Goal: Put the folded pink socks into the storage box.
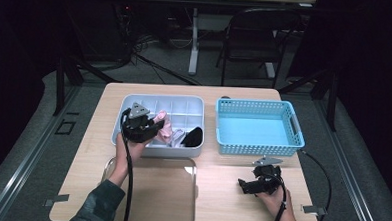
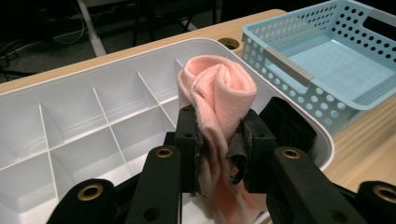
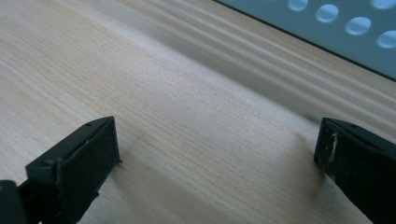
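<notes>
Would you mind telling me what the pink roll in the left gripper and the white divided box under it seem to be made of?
The pink roll looks like soft knitted fabric, matte, with fine ribbing and folds where the left gripper pinches it. The white divided box looks like moulded plastic: smooth, slightly glossy, with thin, even partition walls.

Dim dark surroundings, soft overhead tabletop light

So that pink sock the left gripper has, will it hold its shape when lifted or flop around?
Probably floppy: the pink sock bulges and folds above the left gripper, with a loose end hanging below. Likely light, being thin soft knit. Unlikely to slip, since the fingers squeeze it tight.
</notes>
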Demonstrator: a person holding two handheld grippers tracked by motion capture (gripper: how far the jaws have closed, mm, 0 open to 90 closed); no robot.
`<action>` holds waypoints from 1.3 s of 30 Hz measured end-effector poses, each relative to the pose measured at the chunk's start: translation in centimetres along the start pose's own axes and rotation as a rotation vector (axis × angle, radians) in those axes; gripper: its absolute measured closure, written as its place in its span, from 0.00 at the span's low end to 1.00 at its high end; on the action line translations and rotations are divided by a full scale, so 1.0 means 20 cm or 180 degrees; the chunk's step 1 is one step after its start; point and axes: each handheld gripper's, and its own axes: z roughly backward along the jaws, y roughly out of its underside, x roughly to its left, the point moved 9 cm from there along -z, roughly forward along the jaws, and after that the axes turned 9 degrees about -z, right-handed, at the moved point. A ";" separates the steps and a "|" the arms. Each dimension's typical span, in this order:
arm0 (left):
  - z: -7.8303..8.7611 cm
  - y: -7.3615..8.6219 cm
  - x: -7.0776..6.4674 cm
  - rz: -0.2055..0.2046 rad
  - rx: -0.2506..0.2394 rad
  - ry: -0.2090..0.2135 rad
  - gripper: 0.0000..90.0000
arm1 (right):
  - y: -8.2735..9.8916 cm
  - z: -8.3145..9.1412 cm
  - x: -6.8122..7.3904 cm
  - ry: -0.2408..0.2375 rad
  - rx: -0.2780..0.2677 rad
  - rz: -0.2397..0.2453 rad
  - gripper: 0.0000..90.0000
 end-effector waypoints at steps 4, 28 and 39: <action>-0.03 0.05 0.02 -0.0032 0.0089 -0.0077 0.81 | 0.00 0.00 0.00 -0.0003 0.0009 0.0000 0.00; -0.22 0.27 0.03 -0.0121 0.0706 -0.0163 0.80 | 0.00 0.00 0.00 -0.0007 0.0019 0.0002 0.00; -0.20 0.26 0.03 0.0061 0.0743 0.0061 0.57 | -0.01 0.00 0.00 0.0006 -0.0002 -0.0006 0.00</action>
